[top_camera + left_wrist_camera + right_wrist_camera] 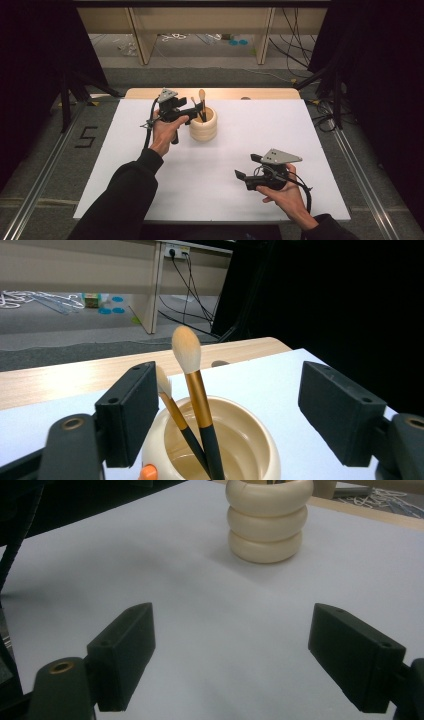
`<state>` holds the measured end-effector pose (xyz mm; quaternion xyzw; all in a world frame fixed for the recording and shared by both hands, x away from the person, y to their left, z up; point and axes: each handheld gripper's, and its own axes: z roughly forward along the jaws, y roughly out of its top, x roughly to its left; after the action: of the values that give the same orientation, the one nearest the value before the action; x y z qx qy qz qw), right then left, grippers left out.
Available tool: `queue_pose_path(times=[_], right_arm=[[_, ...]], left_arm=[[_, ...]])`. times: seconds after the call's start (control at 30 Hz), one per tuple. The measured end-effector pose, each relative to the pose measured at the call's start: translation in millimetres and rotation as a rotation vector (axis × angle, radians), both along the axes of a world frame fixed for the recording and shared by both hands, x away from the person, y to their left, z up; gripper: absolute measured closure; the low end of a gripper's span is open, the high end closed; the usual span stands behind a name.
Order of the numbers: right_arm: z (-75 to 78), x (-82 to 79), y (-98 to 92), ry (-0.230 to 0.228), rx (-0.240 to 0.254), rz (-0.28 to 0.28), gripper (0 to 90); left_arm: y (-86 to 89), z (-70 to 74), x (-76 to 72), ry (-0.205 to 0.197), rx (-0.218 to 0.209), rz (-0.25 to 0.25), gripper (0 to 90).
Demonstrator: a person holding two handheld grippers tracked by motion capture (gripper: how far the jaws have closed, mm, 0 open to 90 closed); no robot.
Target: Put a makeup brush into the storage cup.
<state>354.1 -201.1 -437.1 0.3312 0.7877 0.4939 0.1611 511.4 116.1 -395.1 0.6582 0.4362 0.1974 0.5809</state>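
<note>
I see a white table stretching ahead, with a strip of bare wood along its far edge. Near that far edge stands a cream ribbed holder – three stacked rings, upright. My left gripper hangs just beside its rim, jaws spread wide and gripping nothing; the left gripper view looks between them into the holder's mouth. My right gripper sits well apart, low over the near right of the table, jaws likewise released with bare table between them. Inside the holder lean two makeup brushes – a taller brush with a gold ferrule and pale tip, and a shorter brush beside it, bristles up.
</note>
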Motion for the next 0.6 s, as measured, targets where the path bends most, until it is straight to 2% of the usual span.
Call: queue_pose_path(times=[0.5, 0.6], right_arm=[[-0.2, 0.6, -0.8, 0.003, -0.003, -0.003, 19.4], [-1.3, 1.3, -0.6, -0.003, 0.007, -0.003, 19.3]], left_arm=[[8.4, 4.9, -20.0, -0.013, 0.001, -0.044, 17.3], [8.7, 6.7, -24.0, -0.021, 0.018, -0.055, 17.3]])
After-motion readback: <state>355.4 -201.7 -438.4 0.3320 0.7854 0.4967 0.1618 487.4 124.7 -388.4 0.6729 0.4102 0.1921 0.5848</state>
